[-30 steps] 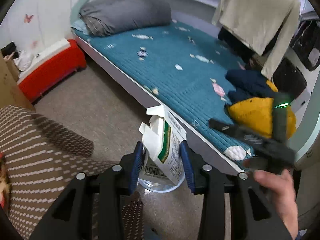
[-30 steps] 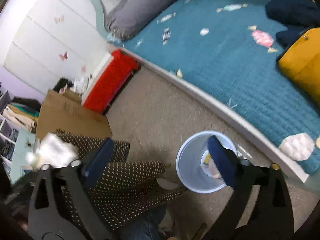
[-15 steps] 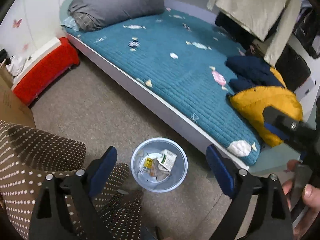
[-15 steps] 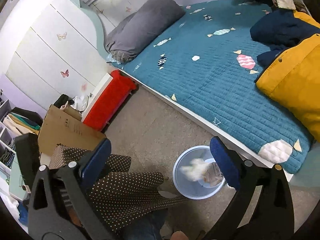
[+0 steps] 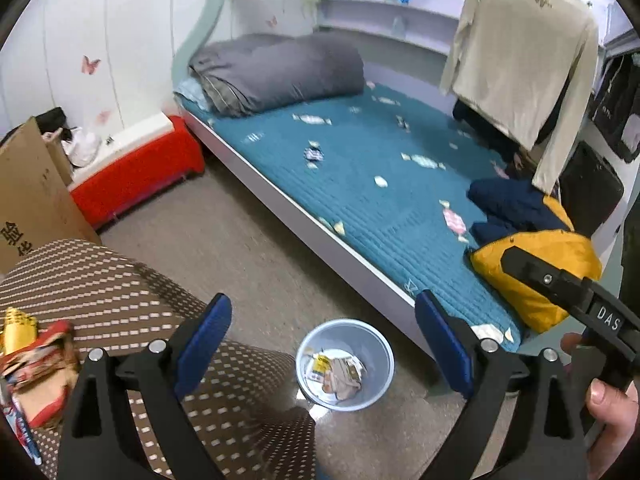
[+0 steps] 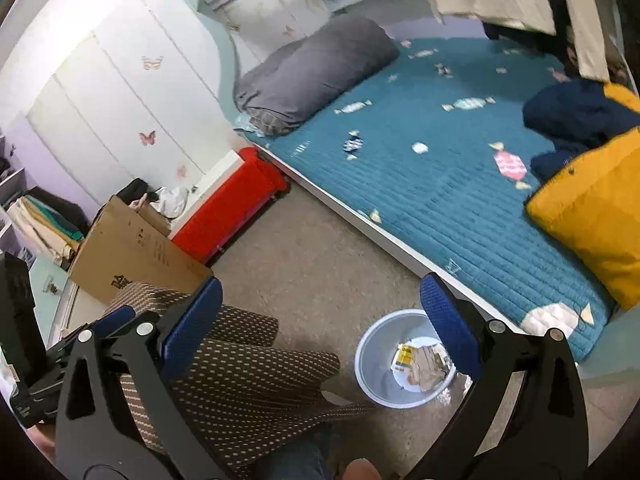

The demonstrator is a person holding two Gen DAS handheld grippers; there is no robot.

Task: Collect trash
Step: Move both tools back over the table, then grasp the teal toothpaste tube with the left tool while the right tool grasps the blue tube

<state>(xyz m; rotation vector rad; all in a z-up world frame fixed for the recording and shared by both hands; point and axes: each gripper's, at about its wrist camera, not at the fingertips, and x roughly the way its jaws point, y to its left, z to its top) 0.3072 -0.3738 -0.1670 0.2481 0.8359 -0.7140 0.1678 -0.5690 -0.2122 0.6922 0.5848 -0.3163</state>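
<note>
A pale blue bin (image 5: 308, 354) stands on the floor by the bed, with a carton and crumpled papers (image 5: 336, 372) lying in it. My left gripper (image 5: 323, 300) hangs well above it, open, with nothing between its blue pads. My right gripper (image 6: 321, 284) is also open and empty, with the bin (image 6: 366, 364) below its right finger. A hand holds the right gripper (image 5: 560, 284) at the left wrist view's right edge. Red and gold wrappers (image 5: 32, 354) lie on a brown dotted cloth (image 5: 104, 280) at the left.
A bed with a teal quilt (image 5: 360, 168) runs along the right, bearing a grey rolled duvet (image 5: 280, 72) and a yellow and navy jacket (image 5: 532, 248). A red box (image 5: 136, 168) and a cardboard box (image 5: 28, 192) stand at the left. A cream sweater (image 5: 520, 48) hangs over the bed.
My left gripper opened and let go of the white carton, which now lies in the bin. A white wad fell into the bin too. Both grippers rose, so the bin looks smaller.
</note>
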